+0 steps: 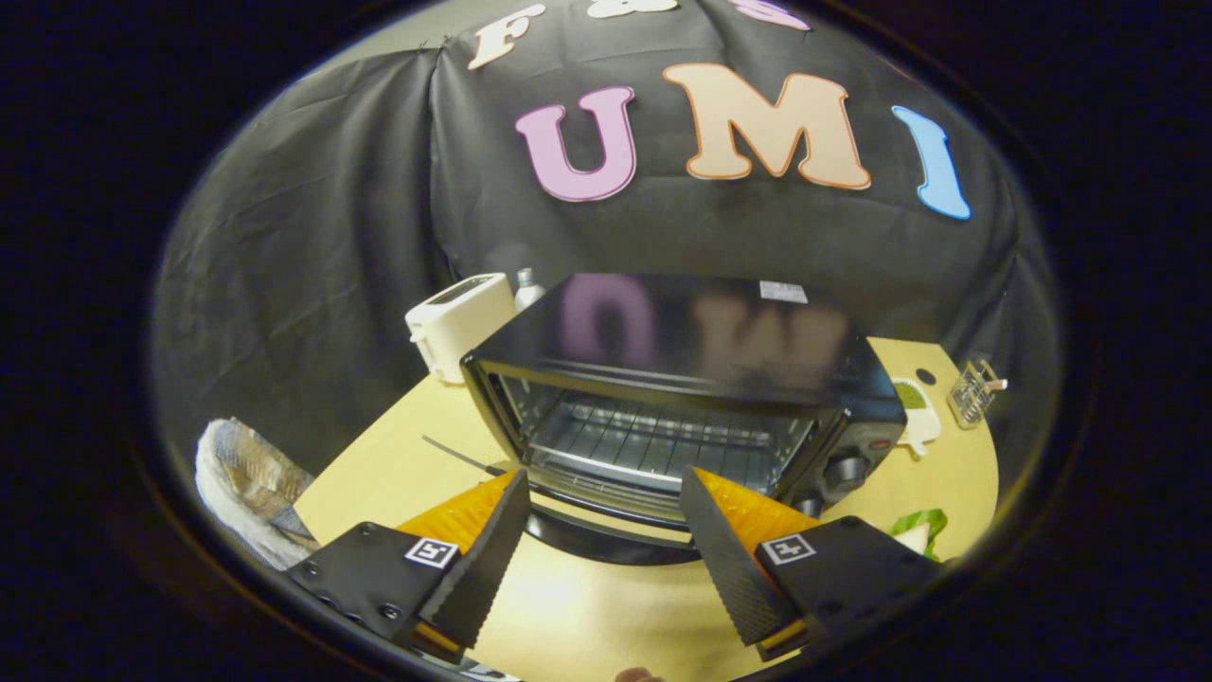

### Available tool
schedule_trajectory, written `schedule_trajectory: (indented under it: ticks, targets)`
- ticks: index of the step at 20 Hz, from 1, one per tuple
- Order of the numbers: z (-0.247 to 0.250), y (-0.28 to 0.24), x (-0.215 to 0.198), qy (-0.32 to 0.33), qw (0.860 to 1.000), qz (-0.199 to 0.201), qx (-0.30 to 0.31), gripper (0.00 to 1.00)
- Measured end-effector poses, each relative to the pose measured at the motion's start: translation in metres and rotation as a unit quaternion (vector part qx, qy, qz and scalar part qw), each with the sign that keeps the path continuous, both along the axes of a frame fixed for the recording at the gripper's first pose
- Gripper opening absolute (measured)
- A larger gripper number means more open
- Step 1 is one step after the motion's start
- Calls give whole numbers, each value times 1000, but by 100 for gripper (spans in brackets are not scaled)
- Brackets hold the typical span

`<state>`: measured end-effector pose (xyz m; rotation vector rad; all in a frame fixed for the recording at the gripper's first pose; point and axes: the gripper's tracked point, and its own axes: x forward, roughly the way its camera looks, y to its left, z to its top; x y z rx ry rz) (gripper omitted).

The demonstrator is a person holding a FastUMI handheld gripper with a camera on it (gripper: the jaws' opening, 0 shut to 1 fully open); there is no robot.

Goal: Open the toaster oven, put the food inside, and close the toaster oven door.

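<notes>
Gripper view shows your gripper [601, 530] with fingers apart and empty, just before the toaster oven [682, 398], whose door [606, 535] already hangs down. Next, fetch the food [914, 529] lying beside it.

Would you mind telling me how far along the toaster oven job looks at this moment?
Done: the black toaster oven seems open, its wire rack exposed and its door apparently dropped just ahead of the fingers. In hand: nothing; the gripper is open and empty. Left: putting food on the bare rack, then closing the door.
</notes>
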<state>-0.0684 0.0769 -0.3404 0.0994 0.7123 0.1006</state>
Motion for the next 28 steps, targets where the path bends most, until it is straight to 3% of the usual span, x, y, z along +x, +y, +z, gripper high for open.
schedule_trajectory:
  ticks: [5, 14, 21, 28]
  targets:
    - [-40, 12, -42, 70, 997, 17, 18, 100]
    - [-75, 20, -69, 108, 993, 51, -3, 100]
    - [-116, 8, -95, 170, 985, 36, 2, 100]
    - [-121, 4, -95, 162, 986, 47, -9, 96]
